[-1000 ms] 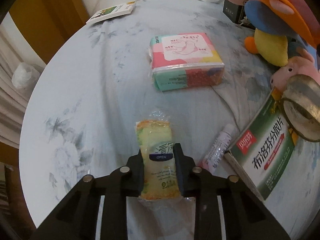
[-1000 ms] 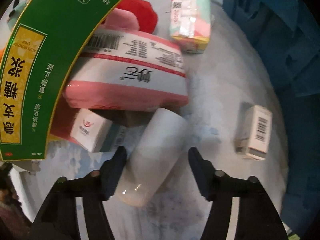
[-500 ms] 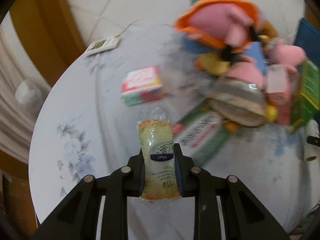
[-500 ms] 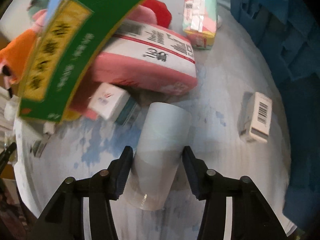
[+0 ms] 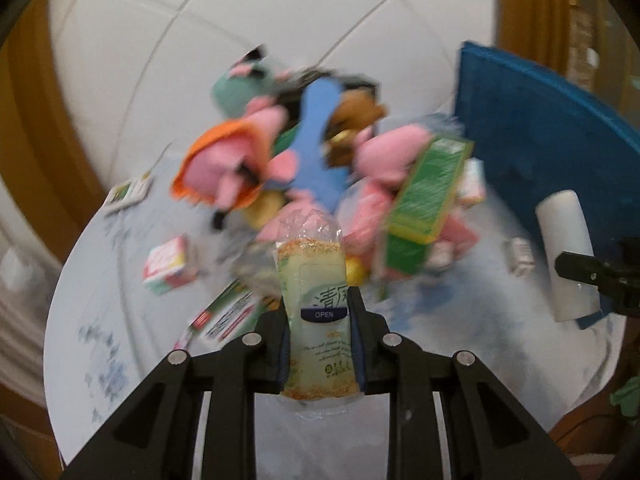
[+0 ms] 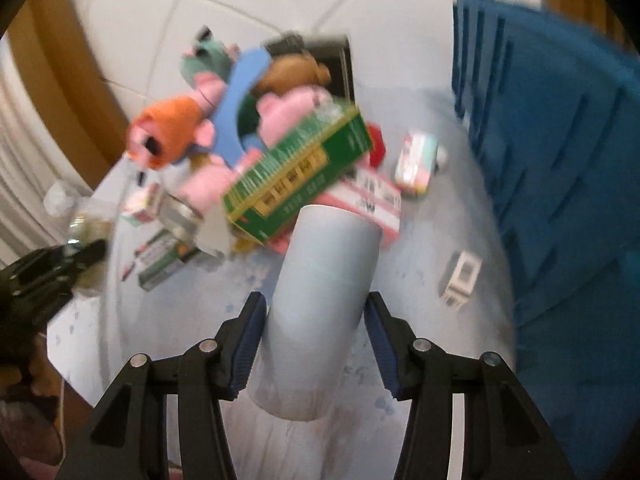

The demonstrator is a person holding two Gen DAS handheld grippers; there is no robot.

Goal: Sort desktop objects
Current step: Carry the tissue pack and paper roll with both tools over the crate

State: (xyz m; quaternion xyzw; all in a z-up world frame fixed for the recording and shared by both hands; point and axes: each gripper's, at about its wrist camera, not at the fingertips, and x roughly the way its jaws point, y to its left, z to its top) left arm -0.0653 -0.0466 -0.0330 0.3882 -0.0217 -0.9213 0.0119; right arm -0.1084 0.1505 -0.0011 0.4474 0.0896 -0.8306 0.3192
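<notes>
Gripping packet (image 5: 314,312) (left) — tube (image 6: 316,312) (right)

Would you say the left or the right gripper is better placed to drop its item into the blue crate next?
Right, probably. The right gripper, clamped on the white cup, is beside the blue crate. The left gripper, holding the yellow packet, sits farther away.

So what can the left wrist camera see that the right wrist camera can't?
Only the left wrist view shows the yellow-green packet face-on, with its blue OPEN label, pinched in the left claw. Only the right wrist view shows the right claw from behind, gripping the white paper tube, and looks into the tube's open end. Both show the round table, the blue crate, the heap of plush toys, the green box and the small barcoded box. Each also glimpses the other claw.
</notes>
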